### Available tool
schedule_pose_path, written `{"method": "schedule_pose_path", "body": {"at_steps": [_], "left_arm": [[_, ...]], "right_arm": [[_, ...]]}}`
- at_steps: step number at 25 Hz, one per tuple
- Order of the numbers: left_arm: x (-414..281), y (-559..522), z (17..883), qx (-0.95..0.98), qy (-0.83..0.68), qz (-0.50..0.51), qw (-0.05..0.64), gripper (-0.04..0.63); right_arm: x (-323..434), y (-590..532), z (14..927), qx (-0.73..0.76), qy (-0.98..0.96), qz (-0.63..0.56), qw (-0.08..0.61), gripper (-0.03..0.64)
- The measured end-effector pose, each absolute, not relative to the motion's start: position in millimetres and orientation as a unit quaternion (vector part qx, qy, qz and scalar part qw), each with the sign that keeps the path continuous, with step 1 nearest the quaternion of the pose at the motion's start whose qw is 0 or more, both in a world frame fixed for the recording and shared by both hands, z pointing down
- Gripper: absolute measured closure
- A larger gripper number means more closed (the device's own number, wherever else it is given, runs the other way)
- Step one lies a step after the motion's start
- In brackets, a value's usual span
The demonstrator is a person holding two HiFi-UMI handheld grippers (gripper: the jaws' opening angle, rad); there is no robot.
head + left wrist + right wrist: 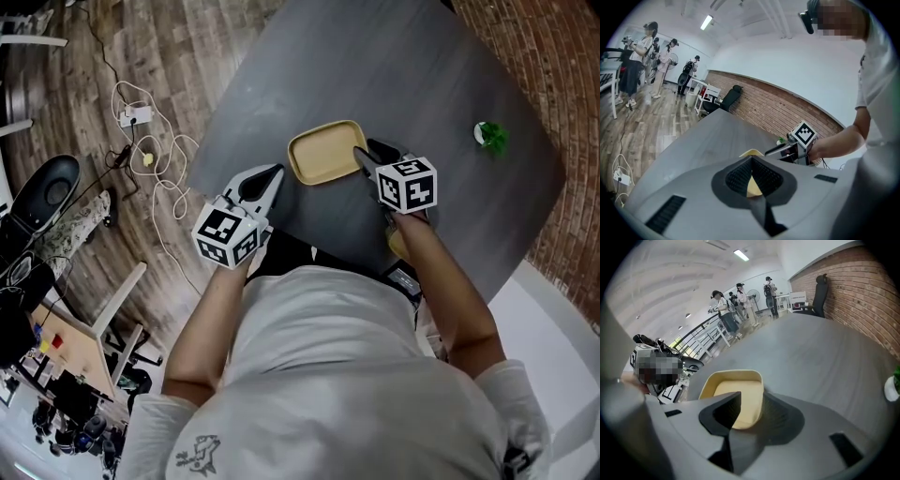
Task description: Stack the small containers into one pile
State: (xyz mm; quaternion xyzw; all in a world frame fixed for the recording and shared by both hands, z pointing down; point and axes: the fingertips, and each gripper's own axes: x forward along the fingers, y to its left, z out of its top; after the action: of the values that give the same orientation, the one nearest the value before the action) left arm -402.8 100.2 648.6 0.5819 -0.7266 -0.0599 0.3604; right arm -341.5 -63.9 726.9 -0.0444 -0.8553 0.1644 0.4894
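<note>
One jaw inside, one outside: straddling the right wall of the tan container (323, 155) on the grey surface (281, 84) with the right claw (365, 148) spread; holding the left claw (277, 170) pressed together, empty, beside its left rim. Recommending seating that wall deep before pinching.

Soft, even indoor light filled all three views. Ceiling strip lights (706, 21) glowed overhead in both gripper views, and the white wall (797, 70) looked mildly washed out. In the head view the dark surface (450, 84) carried a dull sheen and only faint, diffuse shadows. A wide lens bent both gripper views: the brick wall (862, 301) curved, and the corners fell to black. Up close, the left tongs (751, 161) and right tongs (751, 395) looked soft, slightly out of focus.
</note>
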Motion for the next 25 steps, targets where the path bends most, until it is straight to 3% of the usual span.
{"method": "schedule_pose_path", "body": {"at_steps": [6,17,25], "left_arm": [[-401.9,97.9,656.8,0.582,-0.723,-0.060,0.367,0.584],[-397.0,97.9,663.7,0.578,-0.720,-0.066,0.378,0.584],[-396.8,101.0,662.3,0.574,-0.726,-0.061,0.374,0.584]], "right_arm": [[-342.4,-69.3,741.1,-0.039,-0.850,0.159,0.501,0.476],[-342.6,-73.6,751.2,-0.032,-0.846,0.157,0.509,0.580],[-342.6,-71.3,750.8,-0.032,-0.848,0.162,0.504,0.592]]}}
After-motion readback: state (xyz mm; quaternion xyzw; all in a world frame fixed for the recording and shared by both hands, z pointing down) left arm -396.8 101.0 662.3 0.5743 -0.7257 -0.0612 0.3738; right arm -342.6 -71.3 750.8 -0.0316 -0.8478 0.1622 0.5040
